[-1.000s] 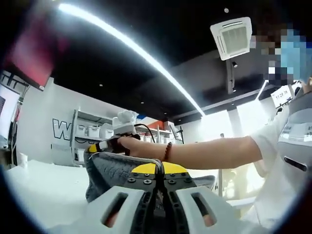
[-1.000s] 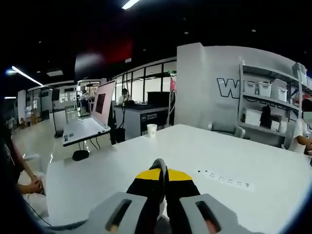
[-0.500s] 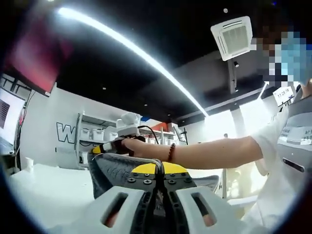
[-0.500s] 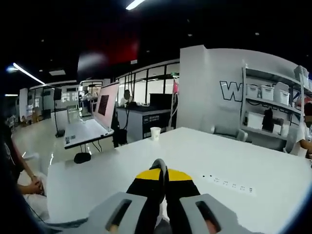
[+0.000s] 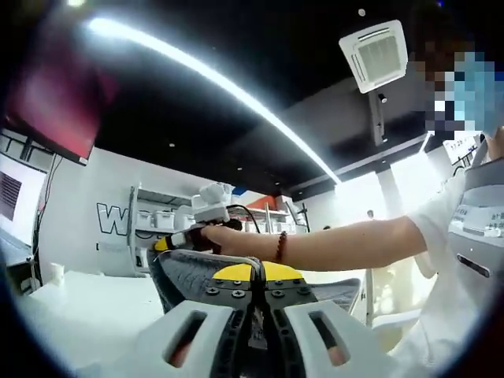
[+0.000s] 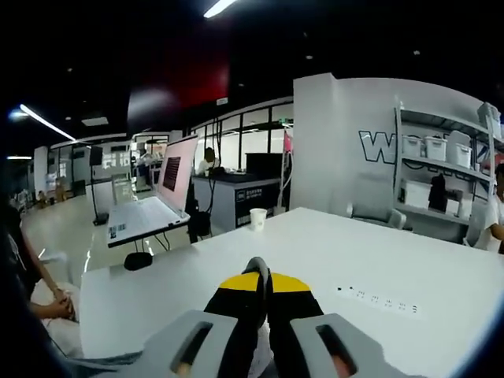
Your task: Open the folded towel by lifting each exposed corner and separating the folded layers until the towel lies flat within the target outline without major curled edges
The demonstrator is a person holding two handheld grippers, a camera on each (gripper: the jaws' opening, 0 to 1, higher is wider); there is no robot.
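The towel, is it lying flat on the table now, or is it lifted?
Lifted. The gray towel hangs stretched between the left gripper and right gripper, above the white table.

It's a big white counter [image 6: 331, 252], smooth and mostly bare. A white paper cup [image 6: 257, 219] stands upright near its far edge, and a short row of small dark marks [image 6: 378, 300] sits on the surface off to the right.
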